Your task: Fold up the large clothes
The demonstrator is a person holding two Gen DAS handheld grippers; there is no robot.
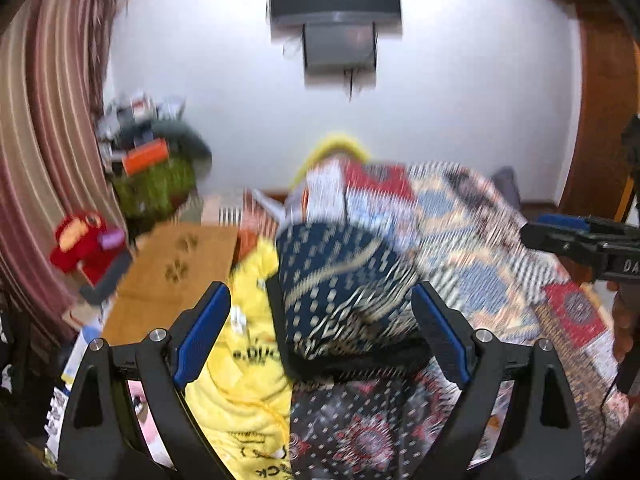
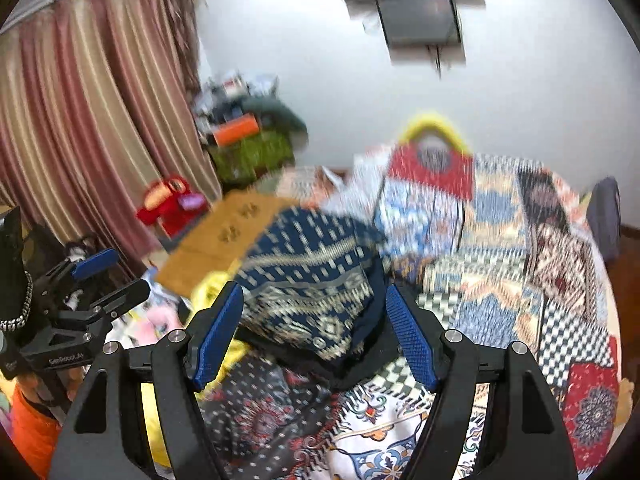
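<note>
Both wrist views tilt down (closely) over one shared bed (image 1: 500,240).

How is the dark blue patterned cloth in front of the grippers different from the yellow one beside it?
The dark blue cloth carries rows of cream dashes and woven bands; the yellow cloth is plain yellow with black lettering. The blue one sits bunched up in a raised mound, while the yellow one lies lower and flatter, to its left in the left wrist view. Both rest on the patchwork bedspread, and neither is gripped: the left gripper and right gripper are open.
</note>
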